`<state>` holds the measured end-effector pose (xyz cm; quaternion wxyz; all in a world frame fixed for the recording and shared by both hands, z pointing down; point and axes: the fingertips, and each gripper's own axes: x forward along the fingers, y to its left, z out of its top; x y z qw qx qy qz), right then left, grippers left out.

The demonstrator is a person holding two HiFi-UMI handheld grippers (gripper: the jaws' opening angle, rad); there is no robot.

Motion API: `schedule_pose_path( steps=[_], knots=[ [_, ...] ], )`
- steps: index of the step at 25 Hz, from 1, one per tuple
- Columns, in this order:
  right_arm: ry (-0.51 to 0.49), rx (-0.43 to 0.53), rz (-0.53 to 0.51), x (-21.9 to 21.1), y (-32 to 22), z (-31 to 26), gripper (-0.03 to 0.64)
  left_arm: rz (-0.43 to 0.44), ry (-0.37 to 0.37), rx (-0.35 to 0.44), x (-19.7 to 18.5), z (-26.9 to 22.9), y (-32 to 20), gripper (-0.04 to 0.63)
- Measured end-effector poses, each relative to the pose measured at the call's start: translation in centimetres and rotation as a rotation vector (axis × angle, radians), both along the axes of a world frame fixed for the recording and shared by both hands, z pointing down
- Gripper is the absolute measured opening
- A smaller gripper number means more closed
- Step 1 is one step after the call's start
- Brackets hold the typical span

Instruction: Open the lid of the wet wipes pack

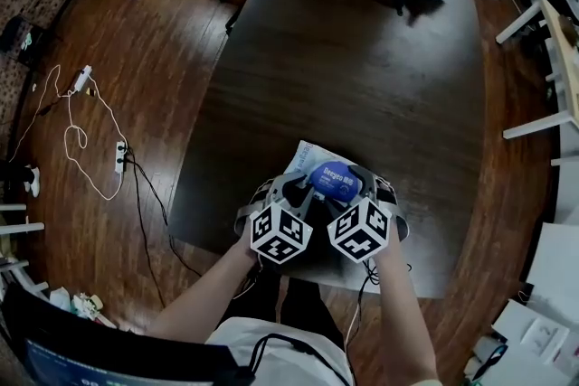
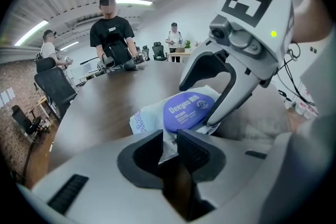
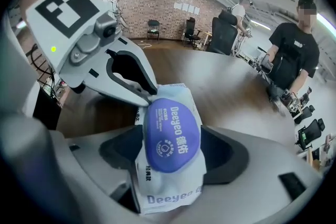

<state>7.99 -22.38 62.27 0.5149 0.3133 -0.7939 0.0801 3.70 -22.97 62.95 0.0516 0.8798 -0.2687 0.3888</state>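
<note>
Left gripper [image 2: 167, 150] pinched white edge of wet wipes pack [image 2: 149, 119], jaws pressed together on it. Pack lay on dark table [image 1: 344, 68], near its front edge. Right gripper [image 3: 170, 150] stood spread wide, blue lid [image 3: 172, 134] between jaws, lid flat on pack

My head camera looks steeply down from well above the worktop [image 1: 362, 86], with the left tool [image 1: 291, 187] and right tool [image 1: 366, 183] low in frame. Each tool's camera rides close behind its own jaws, facing along them. All three views share the wet wipes pack [image 1: 331, 180], and each tool view also catches the other tool.
</note>
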Motion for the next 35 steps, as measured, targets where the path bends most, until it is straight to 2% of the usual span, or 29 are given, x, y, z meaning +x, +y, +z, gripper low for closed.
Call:
schedule_pose_path(
  steps=[6,11,17,22,35],
  knots=[
    [0.087,-0.092,-0.028,-0.2,-0.2,0.6,0.333,-0.006,0.009,0.021,0.0,0.0,0.0,0.080],
    [0.106,-0.168,-0.044,-0.3,-0.2,1.3,0.333,-0.007,0.030,0.023,0.0,0.1,0.1,0.080],
    [0.016,-0.221,-0.041,-0.1,-0.6,1.3,0.331,-0.007,0.057,0.017,0.0,0.2,0.1,0.075],
    [-0.054,-0.305,-0.039,0.2,-0.3,1.1,0.331,0.005,0.065,0.029,0.5,0.4,0.6,0.072],
    [-0.113,-0.393,-0.035,0.5,-0.8,1.4,0.330,0.000,0.087,0.036,0.4,0.3,0.4,0.063]
  ],
)
